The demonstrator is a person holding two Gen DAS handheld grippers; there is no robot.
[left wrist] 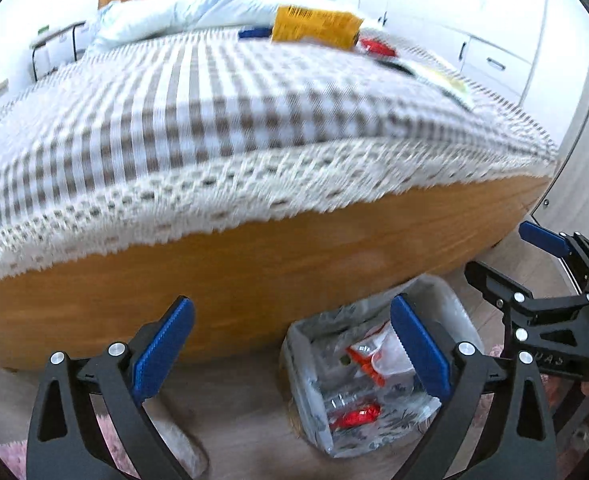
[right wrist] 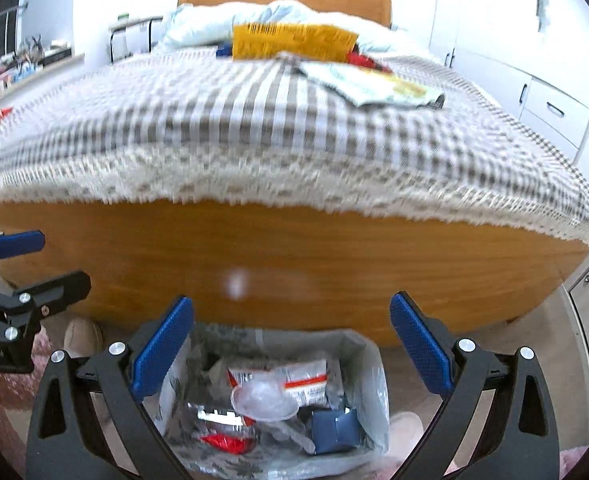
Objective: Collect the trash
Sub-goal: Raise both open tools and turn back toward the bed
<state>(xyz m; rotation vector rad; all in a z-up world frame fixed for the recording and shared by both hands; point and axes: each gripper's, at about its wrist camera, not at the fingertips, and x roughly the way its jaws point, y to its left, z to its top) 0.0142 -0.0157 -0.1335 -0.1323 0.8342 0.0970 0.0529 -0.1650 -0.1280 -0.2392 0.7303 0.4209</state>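
Both grippers empty, held over the floor at the near end of the bed. Left gripper [left wrist: 292, 344] has its jaws spread wide with nothing between them; right gripper [right wrist: 292, 344] likewise spread, nothing pinched.

The bin [right wrist: 368, 364], lined with a plastic bag, stands on the floor just beside the wooden footboard [right wrist: 294, 256], directly under the right gripper and slightly right of the left one. It already holds trash: a red-and-white wrapper [right wrist: 306, 380], a clear plastic cup [right wrist: 262, 400], a blue box [right wrist: 334, 428] and a red candy wrapper [right wrist: 226, 444].

More trash remains on the checked bedspread [left wrist: 174, 112], toward the far side near the pillows: a yellow packet [left wrist: 314, 26], a small blue item [left wrist: 254, 33] touching its left edge, a red wrapper [left wrist: 376, 46] just right of it, and a flat pale packet [right wrist: 374, 84] nearer, on the right half of the bed.

Step in hand, as judged: between drops, heading for the next pickup; task maybe halfway, four pieces or so left.

Next move calls for reaching across the bed. The flat pale packet is nearest and lies flush on the cloth, so a jaw must slide under an edge without pinching the bedspread. The yellow packet looks bulkier, an easier grab, but is farther.
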